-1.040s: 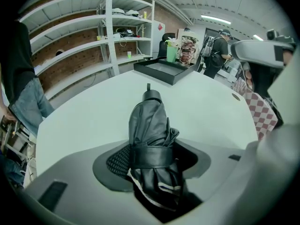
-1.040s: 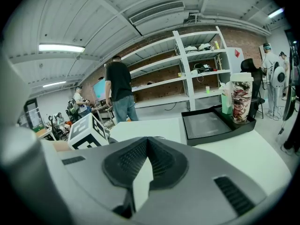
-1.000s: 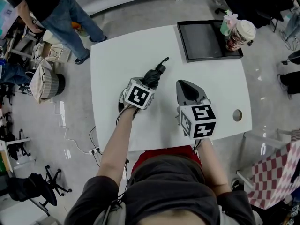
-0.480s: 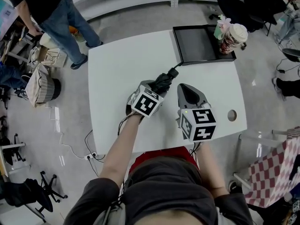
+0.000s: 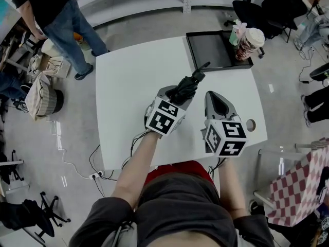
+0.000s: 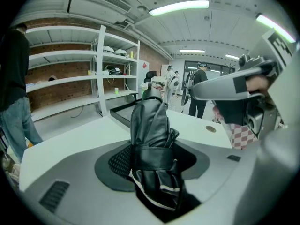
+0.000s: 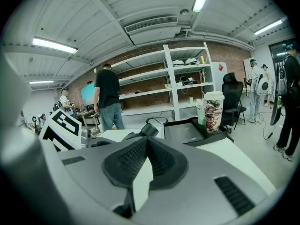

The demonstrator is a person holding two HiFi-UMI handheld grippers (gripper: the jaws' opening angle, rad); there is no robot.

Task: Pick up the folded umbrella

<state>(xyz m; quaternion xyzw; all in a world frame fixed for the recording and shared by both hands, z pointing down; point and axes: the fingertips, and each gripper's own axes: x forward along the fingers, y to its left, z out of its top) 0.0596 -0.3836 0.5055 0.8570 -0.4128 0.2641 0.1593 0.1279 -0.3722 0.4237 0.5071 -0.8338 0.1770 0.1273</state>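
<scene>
The folded black umbrella is clamped in my left gripper, clear of the white table, its handle pointing up and right toward the tray. In the left gripper view the umbrella stands between the pads, its strap wrapped round the folds, and the jaws press on it. My right gripper hovers just right of it, jaws together and nothing in them. In the right gripper view the closed jaws point at the umbrella's handle tip.
A black tray lies at the table's far right corner, with a patterned lidded cup and a smaller cup at its right edge. A round hole is near the table's right edge. A person stands beyond the far left corner.
My left gripper has lifted the umbrella off the table and carried it up and to the right. The right gripper has also risen and drifted a little right.
</scene>
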